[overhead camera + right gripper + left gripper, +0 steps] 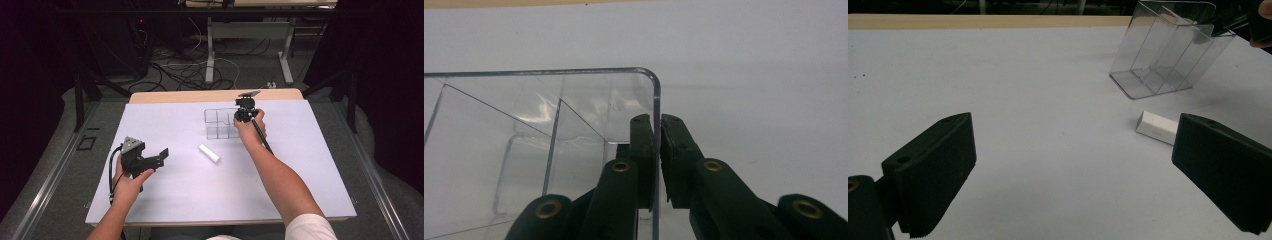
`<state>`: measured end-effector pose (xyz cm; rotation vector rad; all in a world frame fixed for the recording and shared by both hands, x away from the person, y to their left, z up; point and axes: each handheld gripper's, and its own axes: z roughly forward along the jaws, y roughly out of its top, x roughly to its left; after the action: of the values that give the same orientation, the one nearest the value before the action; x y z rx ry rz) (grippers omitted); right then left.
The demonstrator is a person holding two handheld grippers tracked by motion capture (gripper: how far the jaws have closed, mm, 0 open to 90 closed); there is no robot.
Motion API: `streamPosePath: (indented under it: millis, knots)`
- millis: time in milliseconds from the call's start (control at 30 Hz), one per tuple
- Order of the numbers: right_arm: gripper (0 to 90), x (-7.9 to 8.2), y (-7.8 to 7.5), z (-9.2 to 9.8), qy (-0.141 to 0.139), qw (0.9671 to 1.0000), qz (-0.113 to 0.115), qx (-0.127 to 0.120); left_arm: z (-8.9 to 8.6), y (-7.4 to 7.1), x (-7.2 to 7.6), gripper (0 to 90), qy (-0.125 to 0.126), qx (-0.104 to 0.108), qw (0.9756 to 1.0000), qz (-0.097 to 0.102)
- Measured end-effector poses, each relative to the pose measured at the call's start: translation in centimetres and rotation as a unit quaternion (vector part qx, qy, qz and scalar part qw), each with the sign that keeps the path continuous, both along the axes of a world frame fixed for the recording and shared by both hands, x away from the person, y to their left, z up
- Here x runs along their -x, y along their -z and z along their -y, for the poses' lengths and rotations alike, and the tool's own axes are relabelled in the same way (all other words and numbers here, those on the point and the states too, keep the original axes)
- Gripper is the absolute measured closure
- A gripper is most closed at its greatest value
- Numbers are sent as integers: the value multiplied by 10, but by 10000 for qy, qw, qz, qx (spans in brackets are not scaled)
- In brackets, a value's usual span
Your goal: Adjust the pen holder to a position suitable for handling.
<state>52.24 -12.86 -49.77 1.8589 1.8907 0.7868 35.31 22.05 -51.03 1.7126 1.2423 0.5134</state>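
While unlabelled, clear organizer [539, 130] in jaws.

Right gripper [658, 155] jaws clamped together (left gripper [1073, 170] jaws spread wide).

Right tool [244, 115] grips clear organizer [218, 124] (far corner).

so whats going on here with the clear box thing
A person works at a white table with a gripper in each hand. The right gripper is shut on one side wall of the clear divided organizer, one jaw inside and one outside. The left gripper is open and holds nothing, low over the table nearer the person. A small white block lies on the table between the left gripper and the organizer, untouched.
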Motion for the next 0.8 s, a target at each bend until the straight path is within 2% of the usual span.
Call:
streamPosePath:
  millis: [100, 167, 267, 400, 467, 633, 800]
  knots:
    - [839, 5, -1, 1, 34, 9999, -92, -78, 0, 0, 0, 40, 1, -7, 10000, -3]
    - [835, 6, -2, 2, -24, 10000, -62, -29, 1, 0, 0, 40, -17, 2, 10000, 2]
    - [829, 7, -1, 3, -36, 9999, -75, -124, 2, 0, 0, 40, -18, 4, 10000, 8]
    - [824, 6, -1, 4, -72, 9998, -50, -152, 3, 0, 0, 40, 3, -5, 10000, 10]
    - [822, 4, 0, 5, -122, 9999, 42, -112, 3, 1, 0, 40, 23, -37, 10000, -1]
    - [814, 4, 0, 6, -161, 9997, 13, -201, 2, 1, -1, 40, 21, -33, 10000, -13]
    - [760, 5, -4, 7, -220, 9993, 135, -274, 1, 1, -1, 40, 26, -36, 10000, -4]
